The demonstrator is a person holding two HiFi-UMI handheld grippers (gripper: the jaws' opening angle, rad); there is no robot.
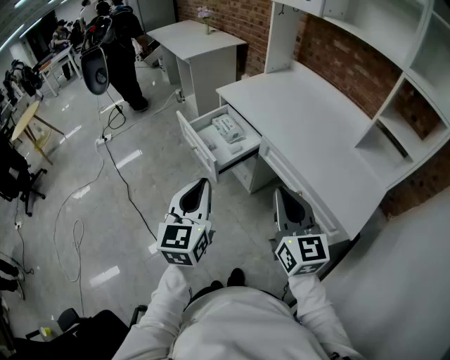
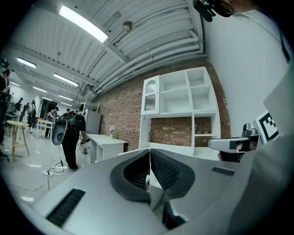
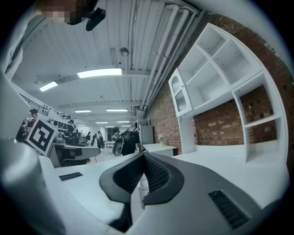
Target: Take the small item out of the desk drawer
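Grey shiny floor filled the left of the head view, and a white desk [image 1: 316,119] was set against a brick wall [image 1: 232,17] at the upper right. Its drawer [image 1: 197,149] was pulled open toward the frame's centre. A small packet [image 1: 227,128] was laid inside, its long axis seemingly run from upper left to lower right, along the drawer front. Both grippers were held level, low in the frame, well apart from the drawer. The left gripper [image 1: 202,186] was seen with jaws pressed together on nothing; the right gripper [image 1: 281,197] was likewise closed and empty. The packet lay above the left gripper and slightly to its right, so the left was judged the nearer. Its jaws would need to be opened first.
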